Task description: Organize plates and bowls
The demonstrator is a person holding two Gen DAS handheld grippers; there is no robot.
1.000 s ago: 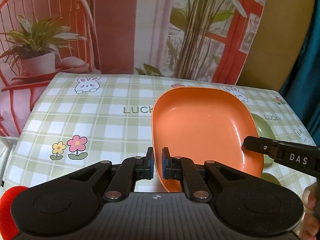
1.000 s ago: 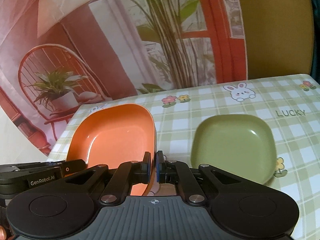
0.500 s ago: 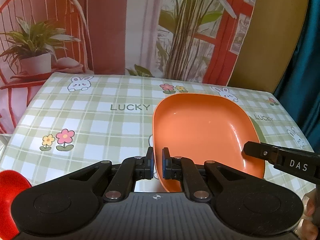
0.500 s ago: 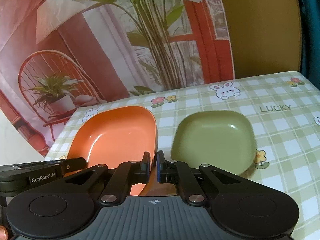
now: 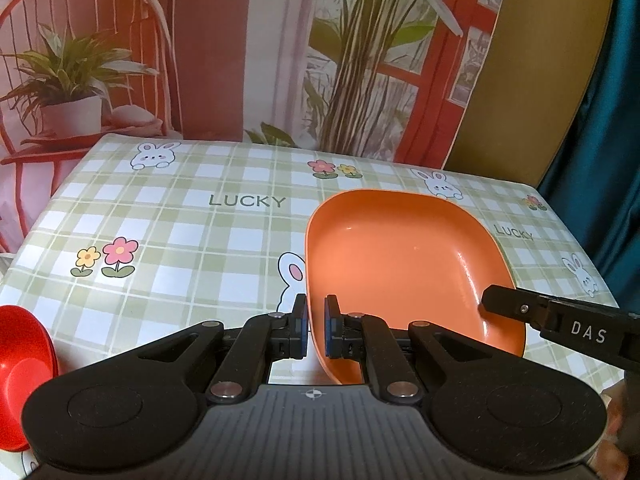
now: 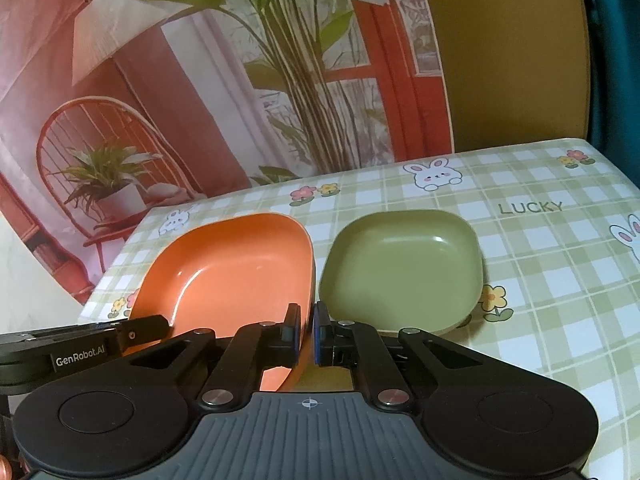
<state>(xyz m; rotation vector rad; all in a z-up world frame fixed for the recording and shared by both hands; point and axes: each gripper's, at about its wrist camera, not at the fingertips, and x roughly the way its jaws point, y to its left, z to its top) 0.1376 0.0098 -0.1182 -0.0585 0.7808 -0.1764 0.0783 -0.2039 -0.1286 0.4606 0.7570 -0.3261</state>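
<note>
Left wrist view shows the left claw (image 5: 315,328) clamped on the left rim of an orange plate (image 5: 404,268), its blue pads pressing either side of the thin edge. Across the plate, the right claw (image 6: 306,334) pinches the opposite rim the same way. The plate is a glossy, rounded-square dish with a shallow well and raised sides; light glints off its inner slope. It hangs between the two claws, tilted, above the surface (image 5: 192,232), which wears a green-and-white checked cloth printed with rabbits, flowers and the word LUCKY.

From the right wrist view, a green plate (image 6: 404,272) of the same rounded-square shape lies flat on the cloth just beside the orange one, on its right; whether their rims touch cannot be told. Its finish is duller, an olive tone, with a small highlight near the far wall.

At the lower left edge of the left wrist view, part of a red bowl (image 5: 24,364) shows, cut off by the frame.
</note>
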